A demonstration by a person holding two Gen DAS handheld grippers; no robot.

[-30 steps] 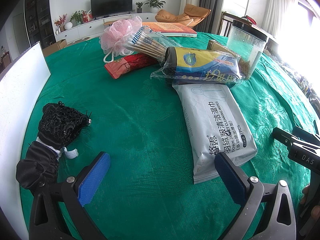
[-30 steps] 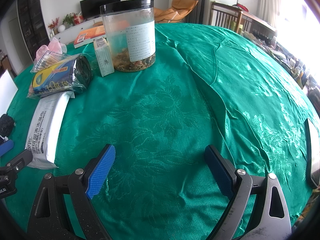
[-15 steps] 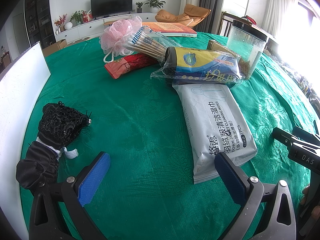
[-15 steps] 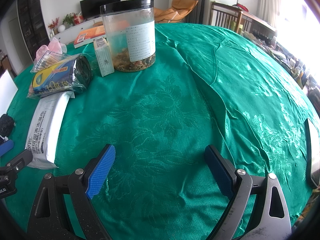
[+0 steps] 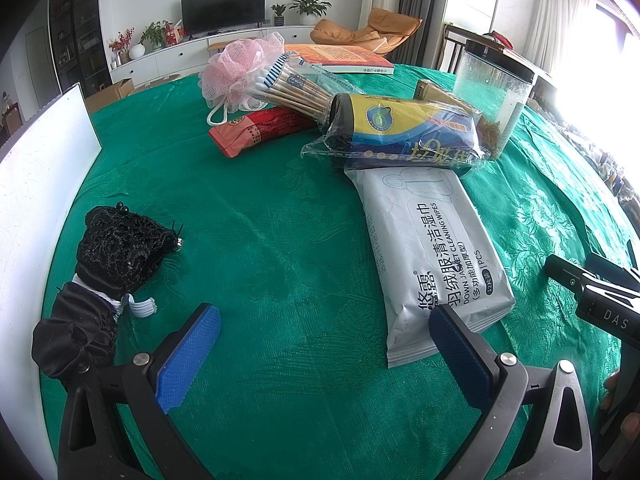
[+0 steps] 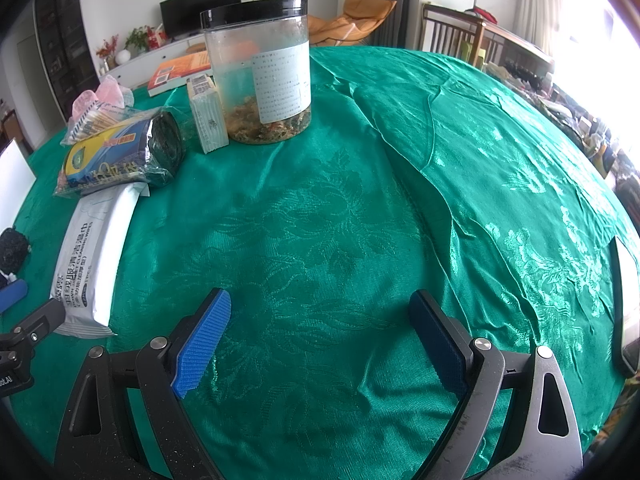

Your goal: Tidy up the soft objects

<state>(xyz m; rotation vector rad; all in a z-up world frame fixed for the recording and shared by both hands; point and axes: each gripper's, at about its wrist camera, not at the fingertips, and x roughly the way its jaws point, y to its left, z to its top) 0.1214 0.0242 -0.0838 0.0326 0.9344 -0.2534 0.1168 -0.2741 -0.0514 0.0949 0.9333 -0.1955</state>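
Note:
My left gripper (image 5: 324,332) is open and empty, low over the green tablecloth (image 5: 260,208). A white pack of wet wipes (image 5: 428,248) lies just past its right finger; it also shows in the right wrist view (image 6: 94,256). A black lace pouch and black cloth (image 5: 108,264) lie to its left. Farther off lie a bagged roll of bin bags (image 5: 400,136), a red packet (image 5: 260,130), a bag of cotton swabs (image 5: 296,84) and a pink bath pouf (image 5: 236,70). My right gripper (image 6: 320,320) is open and empty over bare cloth.
A clear jar with a black lid (image 6: 260,76) and a small box (image 6: 208,118) stand at the back. A book (image 5: 340,58) lies beyond the pouf. A white board (image 5: 36,184) stands at the left edge. A phone-like object (image 6: 624,300) lies at the right edge.

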